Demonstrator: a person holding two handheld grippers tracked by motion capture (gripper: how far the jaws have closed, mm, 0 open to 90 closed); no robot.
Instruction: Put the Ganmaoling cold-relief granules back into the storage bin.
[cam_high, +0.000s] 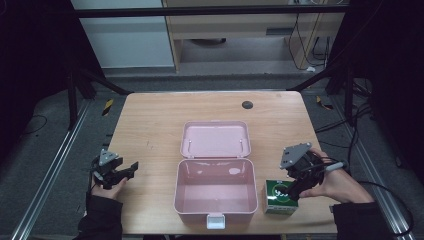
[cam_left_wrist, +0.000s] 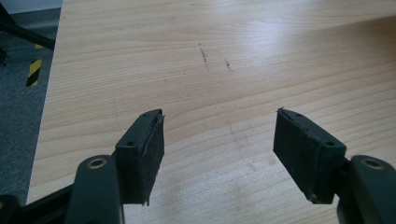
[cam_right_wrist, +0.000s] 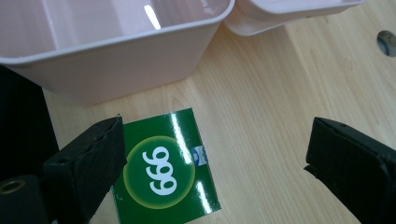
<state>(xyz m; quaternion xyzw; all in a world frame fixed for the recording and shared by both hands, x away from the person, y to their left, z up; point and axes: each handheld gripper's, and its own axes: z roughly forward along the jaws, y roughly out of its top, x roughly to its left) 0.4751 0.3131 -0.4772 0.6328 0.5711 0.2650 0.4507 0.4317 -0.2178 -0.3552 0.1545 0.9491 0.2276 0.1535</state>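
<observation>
left of the pink box (cam_high: 215, 192), the left gripper (cam_high: 131, 168) idles with jaws spread over bare tabletop (cam_high: 150, 125). the box lies lid-back, ready for loading. just right of it sits the green carton (cam_high: 279, 197) (label up), the right gripper (cam_right_wrist: 215, 163) gaping above it, likely to grasp.

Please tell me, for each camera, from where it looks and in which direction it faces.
High view: above the person's side, looking forward and down on the table; both hands show.
Left gripper view: on the left gripper, facing bare tabletop.
Right gripper view: on the right gripper, facing the green box.
Shared: the pink box in high and right views.
</observation>
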